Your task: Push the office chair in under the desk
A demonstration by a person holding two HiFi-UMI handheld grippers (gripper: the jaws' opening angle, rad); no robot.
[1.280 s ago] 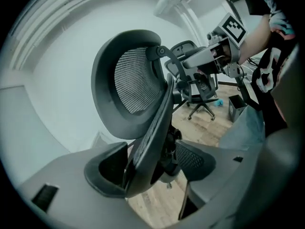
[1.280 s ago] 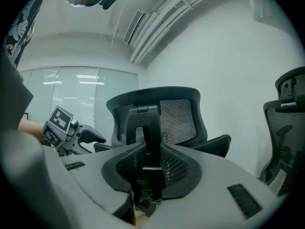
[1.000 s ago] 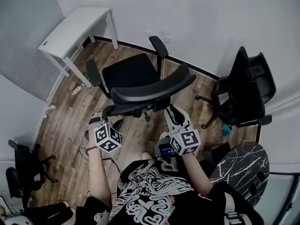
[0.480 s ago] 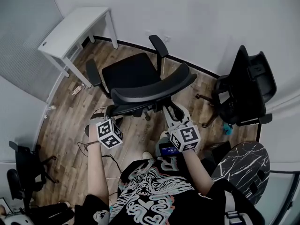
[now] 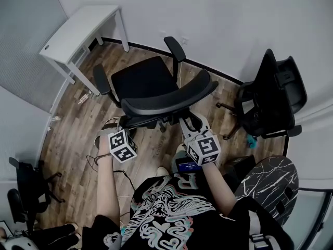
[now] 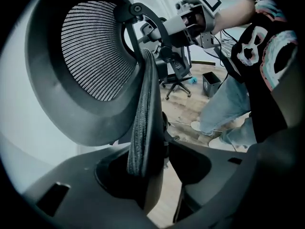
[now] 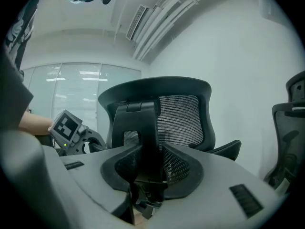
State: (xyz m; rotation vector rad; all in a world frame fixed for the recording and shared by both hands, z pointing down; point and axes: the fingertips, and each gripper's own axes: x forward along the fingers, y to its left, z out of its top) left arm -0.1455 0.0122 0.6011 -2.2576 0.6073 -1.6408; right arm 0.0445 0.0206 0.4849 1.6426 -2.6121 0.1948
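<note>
The black office chair (image 5: 143, 79) stands mid-room with its seat toward the white desk (image 5: 78, 30) at the upper left. My left gripper (image 5: 118, 125) is at the left edge of the mesh backrest (image 5: 166, 100). In the left gripper view that edge (image 6: 143, 123) runs between the jaws of the left gripper (image 6: 159, 161), which have just been closing. A slim gap still shows on the right side. My right gripper (image 5: 188, 123) is behind the chair. In the right gripper view, the right gripper (image 7: 152, 168) is shut on the chair's upright back support (image 7: 143, 128).
A second black office chair (image 5: 270, 98) stands against the wall at the right. A dark round top with white veins (image 5: 265, 184) is at the lower right. Another black chair base (image 5: 26, 186) and cables (image 5: 104, 165) lie at the lower left.
My left gripper has shifted a little closer to the backrest's edge and lower, and its jaws have narrowed round that edge. The right gripper has stayed on the back support.
</note>
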